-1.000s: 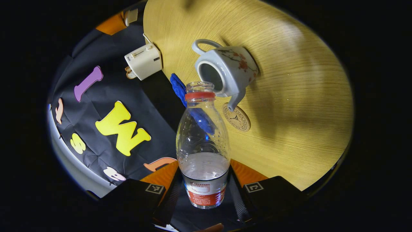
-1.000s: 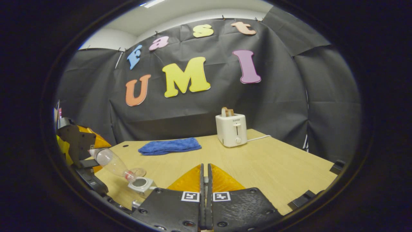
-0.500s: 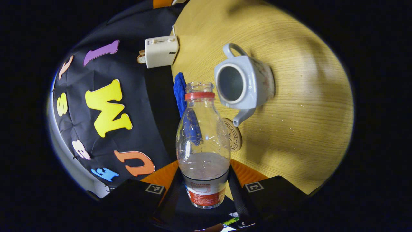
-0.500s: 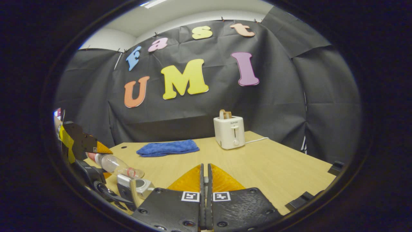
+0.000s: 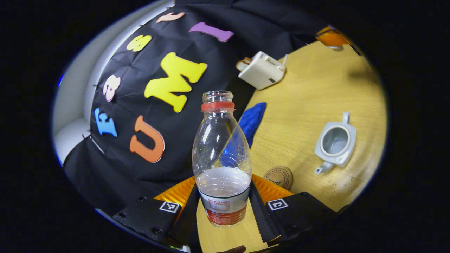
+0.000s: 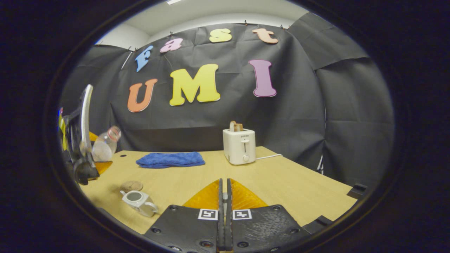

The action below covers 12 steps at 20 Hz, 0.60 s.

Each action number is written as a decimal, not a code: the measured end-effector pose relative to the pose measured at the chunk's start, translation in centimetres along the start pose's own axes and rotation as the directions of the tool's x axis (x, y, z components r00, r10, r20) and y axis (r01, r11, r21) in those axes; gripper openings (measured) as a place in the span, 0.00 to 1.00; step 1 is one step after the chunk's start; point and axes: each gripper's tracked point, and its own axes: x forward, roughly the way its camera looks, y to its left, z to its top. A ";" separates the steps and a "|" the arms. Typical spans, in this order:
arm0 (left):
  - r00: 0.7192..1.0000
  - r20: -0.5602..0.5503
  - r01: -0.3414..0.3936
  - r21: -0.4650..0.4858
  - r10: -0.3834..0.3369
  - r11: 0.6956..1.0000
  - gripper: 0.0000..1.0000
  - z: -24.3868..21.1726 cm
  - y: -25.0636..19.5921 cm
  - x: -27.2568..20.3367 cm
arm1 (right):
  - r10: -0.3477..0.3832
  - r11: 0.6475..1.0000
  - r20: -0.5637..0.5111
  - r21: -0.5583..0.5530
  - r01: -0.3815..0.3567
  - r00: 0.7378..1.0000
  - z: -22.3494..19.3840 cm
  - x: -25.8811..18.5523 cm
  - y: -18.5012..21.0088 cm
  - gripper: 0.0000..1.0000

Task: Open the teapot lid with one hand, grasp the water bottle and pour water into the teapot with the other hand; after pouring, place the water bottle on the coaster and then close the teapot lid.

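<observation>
My left gripper (image 5: 223, 191) is shut on the lower body of a clear water bottle (image 5: 221, 154) with a red neck ring, no cap, and a little water at the bottom. The pale teapot (image 5: 335, 142) stands lidless on the wooden table, to the right of and beyond the bottle. A round cork coaster (image 5: 278, 177) lies by its spout. In the right gripper view the bottle (image 6: 103, 146) is held leaning above the table's left end, over coaster (image 6: 131, 185) and teapot (image 6: 137, 202). My right gripper (image 6: 224, 184) is shut, with nothing seen between its fingers.
A white toaster (image 6: 239, 147) with bread in it stands at the back of the table (image 6: 288, 182), its cord running right. A folded blue cloth (image 6: 170, 160) lies to its left, behind the coaster. Black cloth walls close the booth.
The left gripper has swung the bottle from lying tipped at the teapot's mouth back toward upright and lifted it away to the left. The right gripper has barely moved.
</observation>
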 end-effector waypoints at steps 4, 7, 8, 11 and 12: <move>0.997 0.076 0.035 -0.341 -0.010 0.939 0.75 0.0 -1.2 1.1 | -0.002 1.000 -0.005 -0.010 0.002 1.000 -0.2 0.0 0.1 0.00; 0.996 0.086 0.026 -0.487 0.018 0.873 0.76 -0.8 -1.3 2.4 | 0.003 1.000 -0.001 -0.013 -0.003 1.000 -0.1 0.0 0.4 0.01; 0.996 0.086 0.024 -0.518 0.024 0.855 0.76 -1.1 -1.4 2.7 | 0.003 1.000 0.000 -0.011 -0.003 1.000 -0.2 0.0 0.3 0.00; 0.994 0.101 0.021 -0.596 0.050 0.803 0.77 -1.7 -1.0 3.2 | 0.012 1.000 -0.012 0.002 -0.012 1.000 -0.5 0.1 0.6 0.00; 0.993 0.100 0.020 -0.625 0.054 0.780 0.77 -1.9 -1.0 3.5 | 0.017 1.000 -0.016 0.007 -0.016 1.000 -0.6 0.1 0.6 0.00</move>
